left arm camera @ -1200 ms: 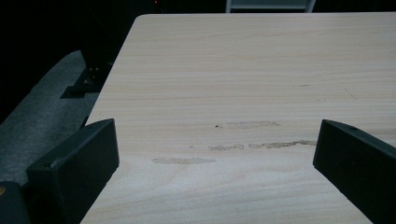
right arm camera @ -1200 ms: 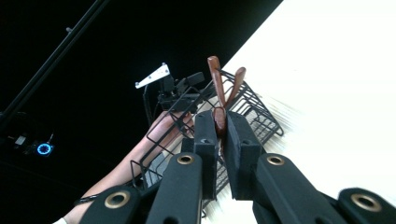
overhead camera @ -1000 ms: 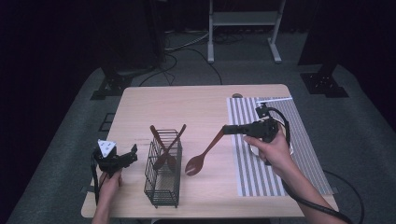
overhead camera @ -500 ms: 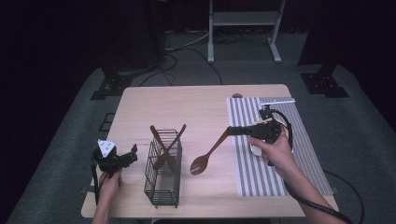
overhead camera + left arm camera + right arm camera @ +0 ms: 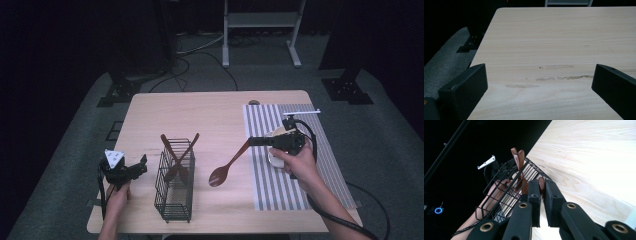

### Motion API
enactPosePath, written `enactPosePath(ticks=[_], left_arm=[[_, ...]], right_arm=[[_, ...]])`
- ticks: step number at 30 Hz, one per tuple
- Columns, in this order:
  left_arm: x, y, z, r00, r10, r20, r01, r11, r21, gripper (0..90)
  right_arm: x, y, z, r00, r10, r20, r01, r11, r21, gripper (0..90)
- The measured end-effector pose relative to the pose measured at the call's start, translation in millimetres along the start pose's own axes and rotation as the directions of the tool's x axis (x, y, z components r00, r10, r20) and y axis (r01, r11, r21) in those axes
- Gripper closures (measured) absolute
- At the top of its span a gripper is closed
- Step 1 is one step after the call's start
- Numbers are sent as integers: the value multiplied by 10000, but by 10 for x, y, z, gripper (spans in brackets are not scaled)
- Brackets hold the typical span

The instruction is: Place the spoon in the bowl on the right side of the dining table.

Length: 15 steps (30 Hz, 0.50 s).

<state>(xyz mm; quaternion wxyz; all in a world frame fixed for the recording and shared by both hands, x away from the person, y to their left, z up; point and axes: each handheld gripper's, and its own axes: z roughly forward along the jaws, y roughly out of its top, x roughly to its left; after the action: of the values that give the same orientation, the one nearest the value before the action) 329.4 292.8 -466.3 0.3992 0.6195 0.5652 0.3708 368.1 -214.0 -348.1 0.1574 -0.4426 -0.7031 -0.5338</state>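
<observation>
So the right gripper (image 5: 256, 141) is clamped on the handle of a wooden spoon (image 5: 227, 165), holding it slanted over the table (image 5: 210, 110) with the bowl end down toward the near left. It's just right of the wire basket (image 5: 174, 190), which has two more wooden utensils (image 5: 179, 157) crossed inside. The left gripper (image 5: 140, 166) sits at the near left, jaws wide apart, nothing between them. A striped mat (image 5: 320, 165) is on the right.
</observation>
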Motion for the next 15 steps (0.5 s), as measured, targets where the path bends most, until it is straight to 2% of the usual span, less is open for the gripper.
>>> enactPosePath(ticks=[15], left_arm=[[-5, -1, 1, 10000, 32, -19, -32, 10000, -7, 0]], right_arm=[[-160, -59, -54, 9991, 373, 180, -370, 9992, -174, 832]])
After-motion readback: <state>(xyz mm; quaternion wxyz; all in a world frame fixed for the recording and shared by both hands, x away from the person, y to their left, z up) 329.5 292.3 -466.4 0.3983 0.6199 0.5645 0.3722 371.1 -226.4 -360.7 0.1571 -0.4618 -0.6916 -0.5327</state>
